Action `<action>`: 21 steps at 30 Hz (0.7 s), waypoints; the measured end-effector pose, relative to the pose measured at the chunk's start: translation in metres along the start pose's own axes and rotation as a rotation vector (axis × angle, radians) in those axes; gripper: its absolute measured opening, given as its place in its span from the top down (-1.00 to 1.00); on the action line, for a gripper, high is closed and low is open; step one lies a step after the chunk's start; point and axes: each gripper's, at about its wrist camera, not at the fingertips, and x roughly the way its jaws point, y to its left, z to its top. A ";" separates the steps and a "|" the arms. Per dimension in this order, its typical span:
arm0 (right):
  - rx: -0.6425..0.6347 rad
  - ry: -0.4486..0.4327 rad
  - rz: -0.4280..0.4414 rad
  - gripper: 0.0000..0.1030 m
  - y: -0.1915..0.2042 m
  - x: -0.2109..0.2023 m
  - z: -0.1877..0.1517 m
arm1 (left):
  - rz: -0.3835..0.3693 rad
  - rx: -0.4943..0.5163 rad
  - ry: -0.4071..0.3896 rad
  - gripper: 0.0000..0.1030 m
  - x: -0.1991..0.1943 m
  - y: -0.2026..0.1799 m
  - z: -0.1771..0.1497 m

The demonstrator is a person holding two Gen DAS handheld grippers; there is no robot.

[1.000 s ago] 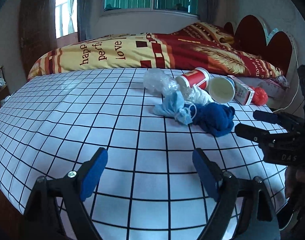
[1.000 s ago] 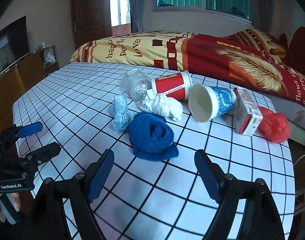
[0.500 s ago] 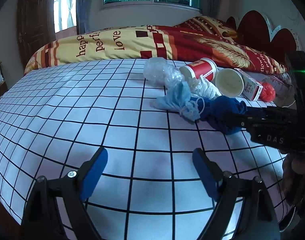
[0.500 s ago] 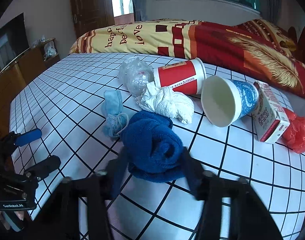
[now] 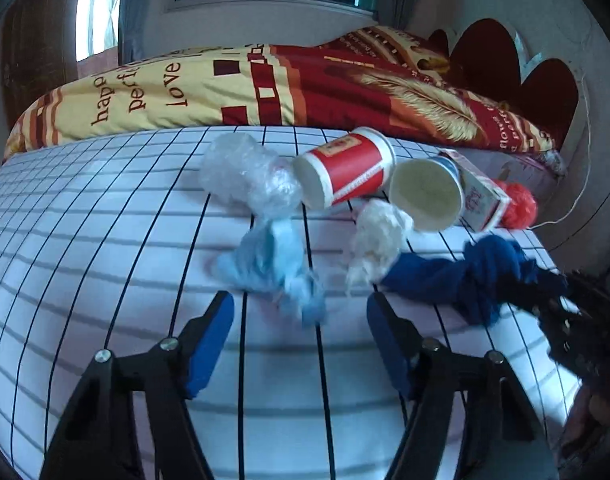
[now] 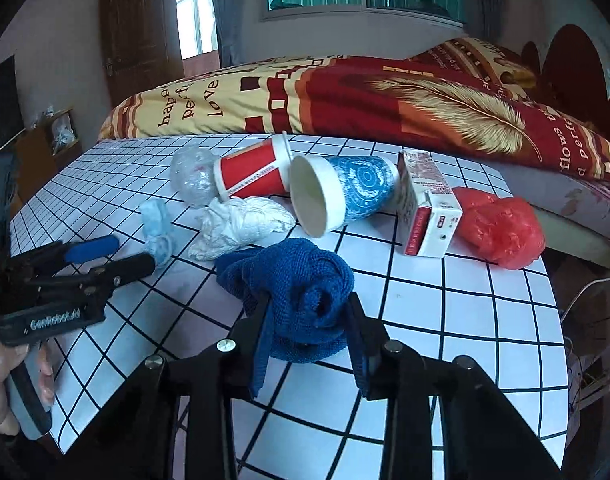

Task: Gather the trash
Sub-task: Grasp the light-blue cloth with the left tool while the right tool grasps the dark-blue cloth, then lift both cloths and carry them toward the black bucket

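— What's the right gripper [image 6: 307, 328] got?

— The blue cloth [image 6: 301, 284]. Its fingers are pinched in on the bunched end, and the rest trails on the grid sheet [image 6: 445, 312] toward the tissue wad [image 6: 241, 226]. I'd guess it took the bulky knot because that gives the pads something to bite.

— And the left gripper [image 5: 301, 352]?

— Fingers spread apart, nothing between them. It's nosed in low at the pale blue mask [image 5: 271, 268], which lies just ahead of the tips.

— Where's the rest of the trash?

— Heaped toward the far side, near the quilt [image 6: 385, 96]. The red cup [image 6: 251, 174] and the blue cup [image 6: 345, 196] lie on their sides, touching, mouths turned different ways. A clear plastic ball [image 6: 193, 176] sits against the red cup, a carton [image 6: 427, 208] stands beside the blue cup, and a red bag [image 6: 501, 226] is next to that, close to the bed's right edge.

— Any room to work?

— Plenty on the near side: bare sheet in front of both tools. The cloth's tail touches the tissue, so a lift may drag it. No bin shows in either view, so I can't tell where things go.
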 end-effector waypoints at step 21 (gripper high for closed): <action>-0.007 -0.004 0.047 0.30 0.004 -0.024 -0.006 | -0.018 0.020 -0.019 0.53 -0.048 0.002 -0.036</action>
